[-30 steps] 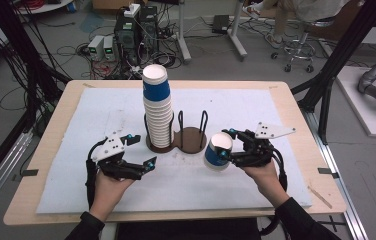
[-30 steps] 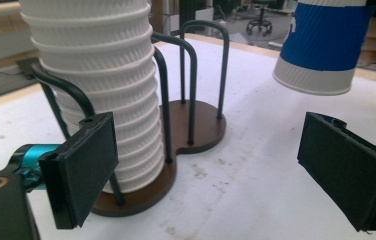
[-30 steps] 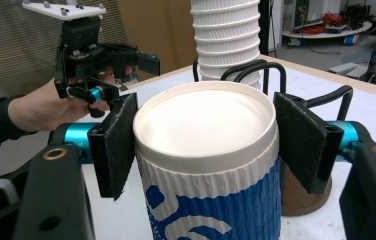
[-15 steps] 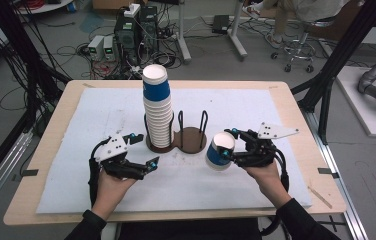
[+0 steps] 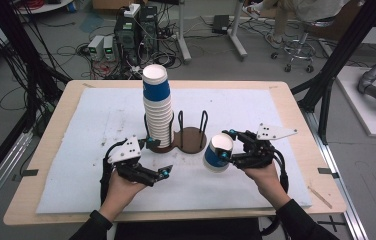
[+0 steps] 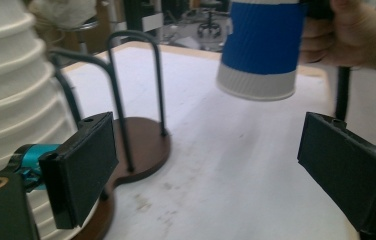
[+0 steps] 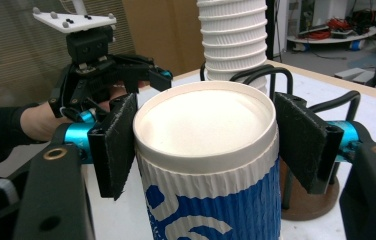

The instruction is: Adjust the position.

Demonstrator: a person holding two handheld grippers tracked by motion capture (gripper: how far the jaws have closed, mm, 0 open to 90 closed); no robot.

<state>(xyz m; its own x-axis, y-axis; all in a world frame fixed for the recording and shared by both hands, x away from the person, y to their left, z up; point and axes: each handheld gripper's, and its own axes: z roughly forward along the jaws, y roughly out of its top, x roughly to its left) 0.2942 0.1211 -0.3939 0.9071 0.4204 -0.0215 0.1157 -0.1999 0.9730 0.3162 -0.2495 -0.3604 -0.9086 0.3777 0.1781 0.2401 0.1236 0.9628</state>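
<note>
A tall stack of white paper cups point(image 5: 157, 107) topped by a blue one stands in a brown two-ring wire holder point(image 5: 192, 139). The holder's right ring is empty. My right gripper point(image 5: 227, 148) is shut on a single blue-and-white cup point(image 5: 218, 153), held tilted just right of the holder. In the right gripper view both pads clamp this cup point(image 7: 207, 165) below its rim. My left gripper point(image 5: 159, 159) stands open and empty at the stack's foot. In the left gripper view its pads point(image 6: 83, 165) frame the holder base point(image 6: 143, 147), with the held cup point(image 6: 262, 47) ahead.
A white sheet point(image 5: 101, 115) covers the wooden table point(image 5: 316, 150). Cables, computers and black frame posts stand beyond the far edge. The left hand and its gripper point(image 7: 96, 75) appear behind the cup in the right gripper view.
My left gripper has shifted slightly to the right, closer to the holder. The right gripper and its cup have stayed put.
</note>
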